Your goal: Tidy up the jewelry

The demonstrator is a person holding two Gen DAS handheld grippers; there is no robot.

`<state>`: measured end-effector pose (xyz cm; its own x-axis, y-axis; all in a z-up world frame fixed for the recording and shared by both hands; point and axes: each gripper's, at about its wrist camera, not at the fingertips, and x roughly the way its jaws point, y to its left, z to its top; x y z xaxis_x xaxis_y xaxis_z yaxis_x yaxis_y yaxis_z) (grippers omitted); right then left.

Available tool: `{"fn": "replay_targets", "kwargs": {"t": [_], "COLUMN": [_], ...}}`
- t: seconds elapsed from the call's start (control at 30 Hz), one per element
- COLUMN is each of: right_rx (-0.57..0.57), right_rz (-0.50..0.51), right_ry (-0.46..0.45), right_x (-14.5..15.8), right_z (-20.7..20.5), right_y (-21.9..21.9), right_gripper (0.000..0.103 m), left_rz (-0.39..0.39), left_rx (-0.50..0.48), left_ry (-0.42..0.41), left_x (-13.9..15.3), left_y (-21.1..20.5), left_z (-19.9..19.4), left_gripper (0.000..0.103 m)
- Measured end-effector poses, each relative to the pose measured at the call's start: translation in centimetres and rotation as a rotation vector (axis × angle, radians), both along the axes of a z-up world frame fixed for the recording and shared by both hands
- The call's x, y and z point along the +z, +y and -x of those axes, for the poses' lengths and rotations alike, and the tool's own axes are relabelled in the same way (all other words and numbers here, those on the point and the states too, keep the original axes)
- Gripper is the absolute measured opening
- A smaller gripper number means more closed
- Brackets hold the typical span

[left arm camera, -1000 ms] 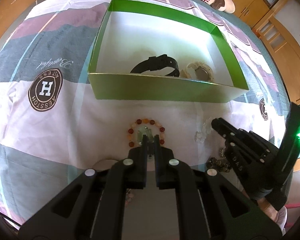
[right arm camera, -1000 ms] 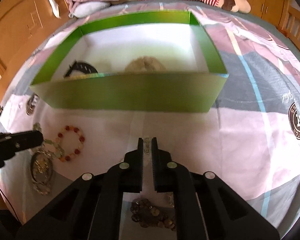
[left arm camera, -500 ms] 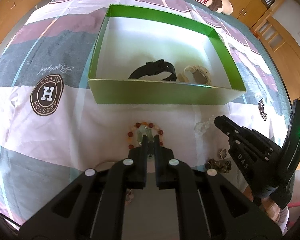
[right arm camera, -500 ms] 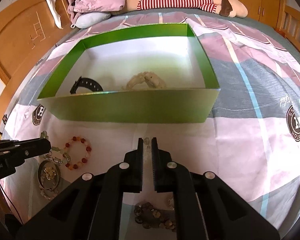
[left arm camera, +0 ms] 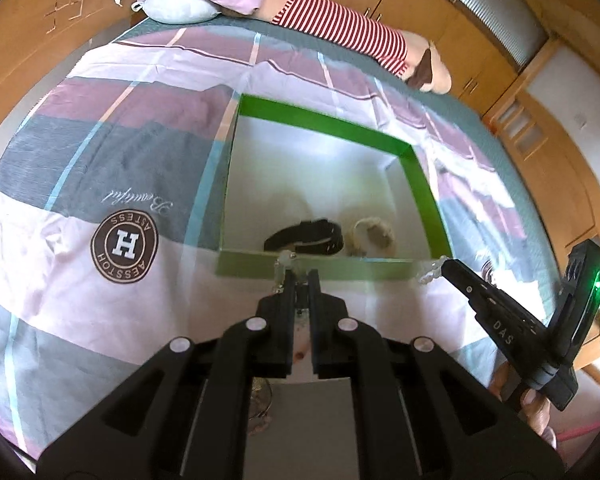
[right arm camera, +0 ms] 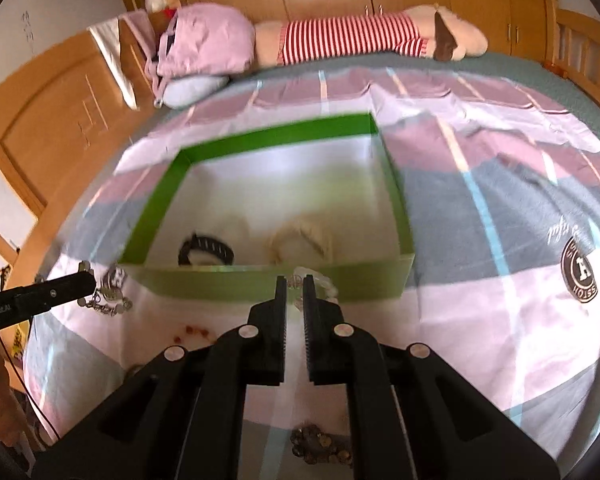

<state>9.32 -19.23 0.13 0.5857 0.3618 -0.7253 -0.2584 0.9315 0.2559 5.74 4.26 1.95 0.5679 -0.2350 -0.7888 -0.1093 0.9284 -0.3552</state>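
A green box (left arm camera: 244, 266) with a white inside lies on the bedspread; in it are a black strap bracelet (left arm camera: 306, 236) and a cream bracelet (left arm camera: 374, 236). My left gripper (left arm camera: 300, 278) is shut on a pale green bead necklace (left arm camera: 283, 265), which hangs from its tip (right arm camera: 108, 296) in the right wrist view, just before the box's front wall. My right gripper (right arm camera: 295, 280) is shut on a clear bead bracelet (right arm camera: 322, 282), also held just before the front wall (right arm camera: 220, 284). From the left wrist view it (left arm camera: 446, 268) carries the clear beads (left arm camera: 430, 274) near the box's right corner.
A red bead bracelet (right arm camera: 192, 330) lies blurred on the bedspread below the left gripper (right arm camera: 86, 280). A dark coin bracelet (right arm camera: 320, 448) lies near the bed's front edge. A striped plush toy (right arm camera: 348, 36) and a pillow (right arm camera: 192, 90) lie at the far end, before wooden cabinets.
Both grippers have risen from the bedspread, each lifting its piece of jewelry with it. The red bead bracelet stayed on the bed. Both views now tilt up toward the box.
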Motion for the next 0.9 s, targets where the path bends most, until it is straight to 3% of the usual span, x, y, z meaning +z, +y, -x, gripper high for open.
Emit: {"fn": "replay_targets", "kwargs": {"t": [0.33, 0.57, 0.77, 0.8, 0.83, 0.87, 0.9], "right_rx": [-0.008, 0.004, 0.015, 0.019, 0.018, 0.014, 0.002], "right_rz": [-0.038, -0.022, 0.022, 0.032, 0.031, 0.025, 0.014], "right_ry": [-0.046, -0.04, 0.027, 0.038, 0.039, 0.035, 0.018], "right_x": [1.4, 0.5, -1.8, -2.0, -1.9, -1.8, -1.3], "right_z": [-3.3, -5.4, -6.2, -6.2, -6.1, -6.0, -5.6], "right_y": [1.5, 2.5, 2.7, 2.7, 2.6, 2.6, 2.4], "right_gripper": [0.007, 0.007, 0.008, 0.01, 0.021, 0.041, 0.049], "left_rz": [0.057, 0.008, -0.044, -0.054, -0.058, -0.059, -0.06], "left_rx": [0.051, 0.088, 0.13, 0.131, 0.129, 0.128, 0.129], "left_ry": [-0.003, -0.002, 0.065, 0.07, 0.071, 0.07, 0.066], "left_x": [-0.6, -1.4, -3.6, -3.8, -3.8, -3.7, -3.6], "left_y": [0.6, 1.1, 1.3, 1.3, 1.2, 1.2, 1.1], "left_z": [-3.2, -4.8, -6.2, -6.3, -6.3, -6.3, -6.2], "left_gripper": [0.005, 0.005, 0.007, 0.008, 0.013, 0.016, 0.022]}}
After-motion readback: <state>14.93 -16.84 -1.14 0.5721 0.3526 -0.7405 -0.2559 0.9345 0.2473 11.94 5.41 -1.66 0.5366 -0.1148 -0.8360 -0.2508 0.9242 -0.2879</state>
